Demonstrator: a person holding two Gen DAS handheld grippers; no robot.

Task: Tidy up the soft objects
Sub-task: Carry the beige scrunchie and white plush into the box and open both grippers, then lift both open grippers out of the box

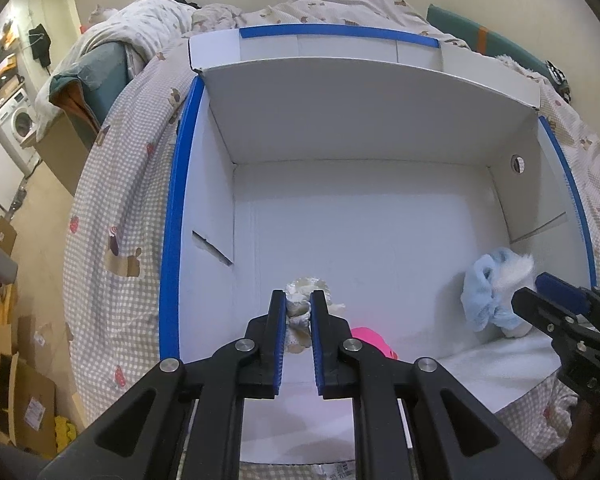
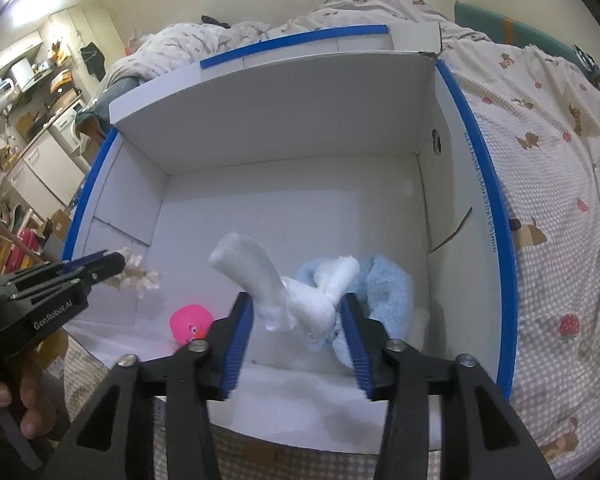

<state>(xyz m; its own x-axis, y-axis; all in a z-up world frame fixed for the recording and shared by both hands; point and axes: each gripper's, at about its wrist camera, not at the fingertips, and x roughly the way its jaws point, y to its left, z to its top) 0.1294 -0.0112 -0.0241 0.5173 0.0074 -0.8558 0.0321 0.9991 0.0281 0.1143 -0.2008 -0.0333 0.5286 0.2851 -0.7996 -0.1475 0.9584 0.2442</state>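
Pinching a cream knitted soft toy [image 1: 300, 312] between the blue pads of the left gripper [image 1: 298, 300], jaws pressed close on it, low inside the white cardboard box [image 1: 360, 208] near its front left. Seen from the right wrist as a fluffy cream tuft [image 2: 134, 276] poking past the left gripper [image 2: 114, 262] tip, close to the left wall of the box [image 2: 284, 184].

Sitting loose between the spread fingers of the right gripper [image 2: 298, 302]: a white fuzzy sock or cloth [image 2: 276, 284], twisted, one end sticking up and left, blurred. Jaws wide apart, pads beside the fabric on both sides; cannot tell whether either pad touches it. Lying just behind and to the right, a pale blue fluffy cloth [image 2: 384, 288], bunched against the front right corner of the box floor. Same bundle from the left wrist: blue cloth [image 1: 484, 296] with white fluff on top, right gripper [image 1: 540, 292] tip just beside it.

Resting on the box floor between the two bundles, nearer the front edge: a pink rubber duck [image 2: 190, 322], face toward the camera; partly hidden behind the left gripper's finger in the left view, pink duck [image 1: 370, 340].

Standing on a checked bedspread [image 1: 112, 216] printed with small animals and strawberries, the box has blue tape [image 1: 176, 232] along its rims. Beyond the bed at left, a washing machine [image 1: 18, 124] and cardboard boxes [image 1: 24, 404] on the floor.
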